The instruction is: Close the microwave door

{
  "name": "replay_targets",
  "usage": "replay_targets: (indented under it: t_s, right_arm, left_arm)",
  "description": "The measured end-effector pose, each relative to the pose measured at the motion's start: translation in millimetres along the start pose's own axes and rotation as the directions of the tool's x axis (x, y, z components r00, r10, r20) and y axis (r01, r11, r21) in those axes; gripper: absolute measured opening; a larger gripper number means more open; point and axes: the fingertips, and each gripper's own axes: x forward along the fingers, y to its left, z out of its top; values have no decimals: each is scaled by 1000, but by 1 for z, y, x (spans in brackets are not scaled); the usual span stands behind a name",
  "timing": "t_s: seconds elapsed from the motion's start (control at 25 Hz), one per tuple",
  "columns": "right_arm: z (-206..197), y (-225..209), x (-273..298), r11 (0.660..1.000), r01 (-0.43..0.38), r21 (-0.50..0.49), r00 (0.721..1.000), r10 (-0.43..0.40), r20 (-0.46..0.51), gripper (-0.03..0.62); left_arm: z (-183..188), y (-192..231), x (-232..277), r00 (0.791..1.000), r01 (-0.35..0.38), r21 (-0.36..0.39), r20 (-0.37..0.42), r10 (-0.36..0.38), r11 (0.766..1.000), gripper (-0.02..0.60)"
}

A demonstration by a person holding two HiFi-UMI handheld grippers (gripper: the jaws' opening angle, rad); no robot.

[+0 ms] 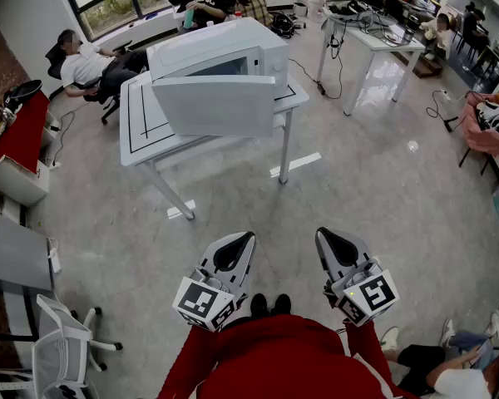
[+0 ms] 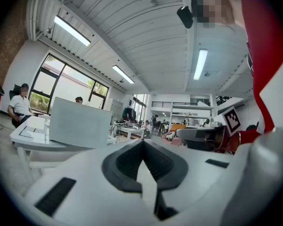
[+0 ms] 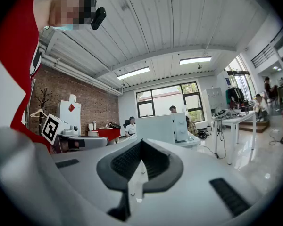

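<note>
A white microwave (image 1: pixel 233 46) stands on a white table (image 1: pixel 138 131) far ahead of me. Its door (image 1: pixel 214 104) hangs wide open, swung out toward me over the table's front edge. In the left gripper view the door (image 2: pixel 80 124) shows as a flat pale panel at the left. The right gripper view has the microwave (image 3: pixel 162 127) at centre distance. My left gripper (image 1: pixel 246 238) and right gripper (image 1: pixel 322 233) are held low and close to my body, well short of the table. Both are shut with nothing between the jaws.
People sit behind the table by the windows (image 1: pixel 91 61). A second white table (image 1: pixel 374 40) with cables stands at the back right. A red cabinet (image 1: pixel 21 131) and a white office chair (image 1: pixel 58 339) are at the left. Another person (image 1: pixel 449 364) sits at the lower right.
</note>
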Motion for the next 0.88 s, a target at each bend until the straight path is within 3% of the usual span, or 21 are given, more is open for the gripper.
replay_targets:
  t_s: [0.88]
  right_arm:
    - [-14, -13, -7, 999, -36, -37, 999, 36, -21, 11]
  left_arm:
    - [-13, -4, 8, 999, -24, -24, -23, 24, 999, 9]
